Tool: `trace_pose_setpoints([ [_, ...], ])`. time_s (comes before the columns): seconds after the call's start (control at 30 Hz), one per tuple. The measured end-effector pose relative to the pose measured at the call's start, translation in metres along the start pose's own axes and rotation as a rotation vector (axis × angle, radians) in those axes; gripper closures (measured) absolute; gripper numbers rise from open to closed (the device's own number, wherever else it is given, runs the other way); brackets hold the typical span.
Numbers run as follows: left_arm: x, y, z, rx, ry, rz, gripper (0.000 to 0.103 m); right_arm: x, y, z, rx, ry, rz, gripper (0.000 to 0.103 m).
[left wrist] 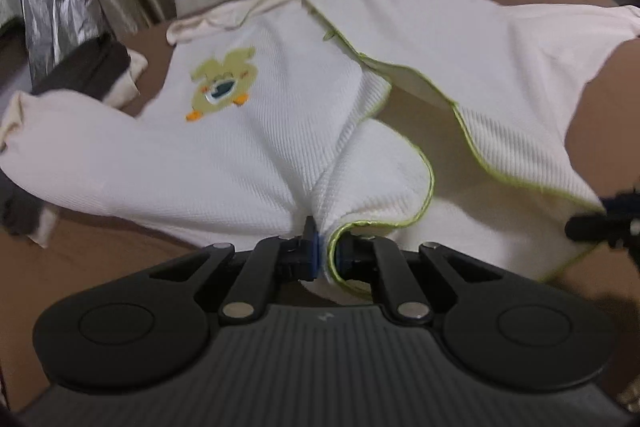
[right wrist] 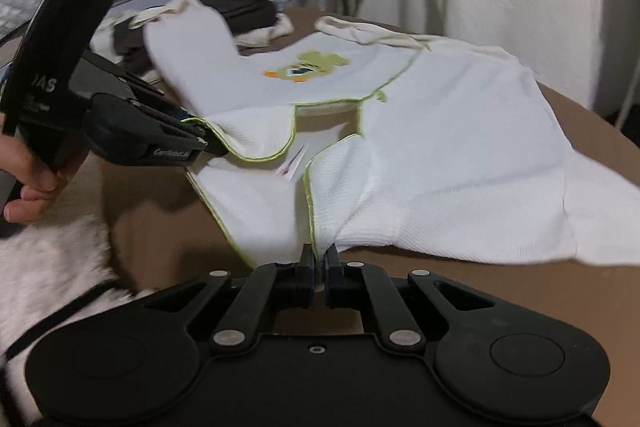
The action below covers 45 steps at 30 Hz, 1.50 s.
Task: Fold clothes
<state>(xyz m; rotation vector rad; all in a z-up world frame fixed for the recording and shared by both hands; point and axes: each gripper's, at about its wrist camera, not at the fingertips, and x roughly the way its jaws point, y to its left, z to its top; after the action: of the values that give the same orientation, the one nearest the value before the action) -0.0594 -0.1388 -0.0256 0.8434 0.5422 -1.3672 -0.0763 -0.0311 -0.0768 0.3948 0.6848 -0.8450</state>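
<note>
Claws both pinch the white garment (right wrist: 440, 155) hem: left claw (left wrist: 320, 247), right claw (right wrist: 319, 267), over brown surface (right wrist: 520, 299)

**Rig appearance, own hardware**

My left gripper (left wrist: 320, 247): matte black linkage arms, silver pivot pins, blue pad faces, ribbed grey housing at 6 o'clock. My right gripper (right wrist: 319, 269): same black linkage, one small centre screw. Left handle carries white lettering.

Lit softly, evenly, indoor | faint shadows | motion-blurred throughout, worst at frame edges | fisheye-curved at borders | dark vignette in lower corners
</note>
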Motion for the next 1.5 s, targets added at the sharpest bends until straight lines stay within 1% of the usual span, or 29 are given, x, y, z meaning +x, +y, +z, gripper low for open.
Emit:
trace_pose_setpoints([
  [0.13, -0.026, -0.003, -0.007, 0.022, 0.004, -0.01, 0.097, -0.023, -0.001, 0.0, -0.043, 0.043, 0.053, 0.096],
  [0.23, -0.034, -0.012, -0.018, 0.025, 0.039, -0.043, 0.097, -0.038, 0.003, -0.008, -0.064, 0.085, 0.093, 0.096],
  [0.3, -0.033, -0.019, -0.026, 0.029, 0.078, -0.067, 0.097, -0.042, 0.007, -0.015, -0.067, 0.125, 0.091, 0.096],
  [0.4, -0.014, -0.035, -0.042, 0.062, 0.185, -0.088, 0.097, -0.023, 0.007, -0.024, -0.052, 0.198, 0.086, 0.096],
  [0.43, -0.011, -0.04, -0.046, 0.08, 0.205, -0.104, 0.097, -0.018, 0.009, -0.028, -0.049, 0.212, 0.089, 0.096],
  [0.5, -0.01, -0.046, -0.047, 0.117, 0.224, -0.144, 0.098, -0.008, 0.013, -0.033, -0.102, 0.259, 0.074, 0.096],
  [0.53, -0.012, -0.046, -0.044, 0.118, 0.226, -0.16, 0.097, -0.002, 0.016, -0.036, -0.129, 0.283, 0.065, 0.096],
  [0.57, -0.014, -0.043, -0.04, 0.108, 0.223, -0.175, 0.093, 0.003, 0.018, -0.039, -0.157, 0.307, 0.057, 0.092],
  [0.6, -0.017, -0.04, -0.036, 0.097, 0.22, -0.189, 0.087, -0.001, 0.012, -0.033, -0.152, 0.293, 0.072, 0.09],
  [0.63, -0.023, -0.033, -0.03, 0.072, 0.198, -0.22, 0.082, -0.006, 0.004, -0.026, -0.144, 0.275, 0.089, 0.09],
  [0.67, -0.031, -0.024, -0.023, 0.037, 0.163, -0.26, 0.071, -0.011, -0.003, -0.02, -0.135, 0.257, 0.106, 0.09],
  [0.7, -0.039, -0.014, -0.016, 0.006, 0.125, -0.288, 0.06, -0.016, -0.01, -0.013, -0.127, 0.239, 0.123, 0.077],
  [0.73, -0.044, -0.004, -0.008, -0.02, 0.088, -0.295, 0.056, -0.021, -0.017, -0.007, -0.118, 0.221, 0.14, 0.069],
  [0.77, -0.049, 0.006, 0.002, -0.046, 0.053, -0.295, 0.053, -0.027, -0.024, 0.0, -0.11, 0.203, 0.157, 0.065],
  [0.8, -0.054, 0.017, 0.012, -0.071, 0.018, -0.294, 0.052, -0.032, -0.031, 0.006, -0.102, 0.184, 0.174, 0.065],
  [0.83, -0.055, 0.027, 0.023, -0.093, -0.008, -0.279, 0.05, -0.037, -0.038, 0.013, -0.093, 0.166, 0.191, 0.065],
  [0.9, -0.049, 0.048, 0.048, -0.13, -0.047, -0.218, 0.042, -0.046, -0.058, 0.031, -0.06, 0.116, 0.207, 0.064],
  [0.93, -0.042, 0.059, 0.062, -0.148, -0.061, -0.174, 0.041, -0.045, -0.07, 0.046, -0.042, 0.077, 0.205, 0.063],
  [1.0, -0.021, 0.076, 0.091, -0.19, -0.073, -0.127, 0.041, -0.042, -0.095, 0.072, -0.028, 0.004, 0.186, 0.057],
  [1.07, 0.006, 0.099, 0.118, -0.285, -0.055, -0.117, 0.041, -0.031, -0.119, 0.098, -0.02, -0.044, 0.141, 0.05],
  [1.13, 0.035, 0.119, 0.142, -0.375, -0.054, -0.096, 0.041, -0.013, -0.146, 0.122, 0.009, -0.08, 0.118, 0.048],
  [1.17, 0.049, 0.128, 0.154, -0.401, -0.067, -0.064, 0.041, -0.004, -0.16, 0.134, 0.026, -0.096, 0.114, 0.046],
  [1.23, 0.082, 0.149, 0.178, -0.424, -0.11, 0.045, 0.038, 0.019, -0.191, 0.154, 0.079, -0.129, 0.095, 0.045],
  [1.27, 0.1, 0.161, 0.188, -0.438, -0.132, 0.093, 0.034, 0.033, -0.21, 0.167, 0.114, -0.128, 0.081, 0.043],
  [1.3, 0.12, 0.173, 0.196, -0.456, -0.142, 0.123, 0.031, 0.048, -0.229, 0.179, 0.149, -0.124, 0.067, 0.043],
  [1.37, 0.165, 0.201, 0.207, -0.502, -0.1, 0.134, 0.031, 0.075, -0.265, 0.197, 0.226, -0.111, 0.031, 0.042],
  [1.4, 0.189, 0.214, 0.214, -0.506, -0.072, 0.144, 0.031, 0.089, -0.283, 0.205, 0.265, -0.105, 0.012, 0.042],
  [1.47, 0.227, 0.23, 0.225, -0.445, -0.046, 0.175, 0.031, 0.123, -0.317, 0.22, 0.341, -0.083, 0.019, 0.042],
  [1.5, 0.241, 0.233, 0.229, -0.396, -0.052, 0.205, 0.031, 0.142, -0.334, 0.226, 0.371, -0.061, 0.048, 0.042],
])
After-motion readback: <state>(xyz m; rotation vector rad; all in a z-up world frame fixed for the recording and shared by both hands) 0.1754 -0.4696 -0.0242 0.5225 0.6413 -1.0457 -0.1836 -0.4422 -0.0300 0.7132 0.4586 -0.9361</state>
